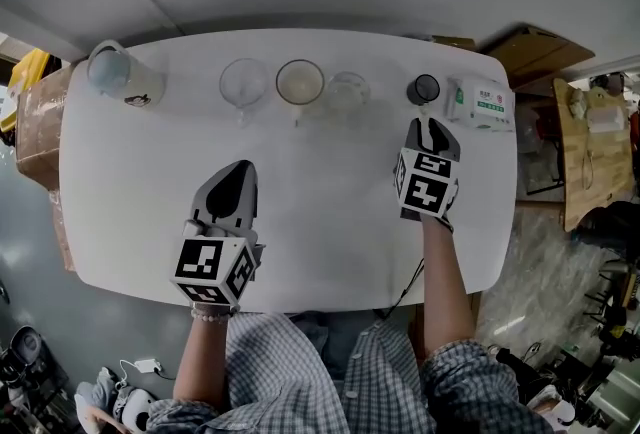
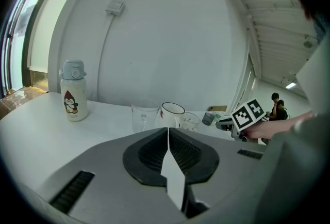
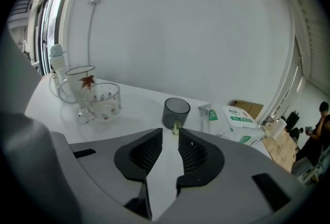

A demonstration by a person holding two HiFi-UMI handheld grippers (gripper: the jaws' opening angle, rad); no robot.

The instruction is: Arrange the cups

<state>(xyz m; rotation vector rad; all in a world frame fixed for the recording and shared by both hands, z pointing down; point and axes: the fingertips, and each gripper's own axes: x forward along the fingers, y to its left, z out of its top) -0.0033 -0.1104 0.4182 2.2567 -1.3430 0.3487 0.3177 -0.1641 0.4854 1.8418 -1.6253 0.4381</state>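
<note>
White table — at its far edge: bottle, tumbler, mug, glass cup, dark cup, tissue pack.

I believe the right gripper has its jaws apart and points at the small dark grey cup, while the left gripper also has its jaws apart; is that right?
Not quite. The left gripper has its jaws shut together on nothing, as the left gripper view shows. The right gripper does have its jaws apart, pointing at the small dark grey cup.

Four upright cups in a row
</note>
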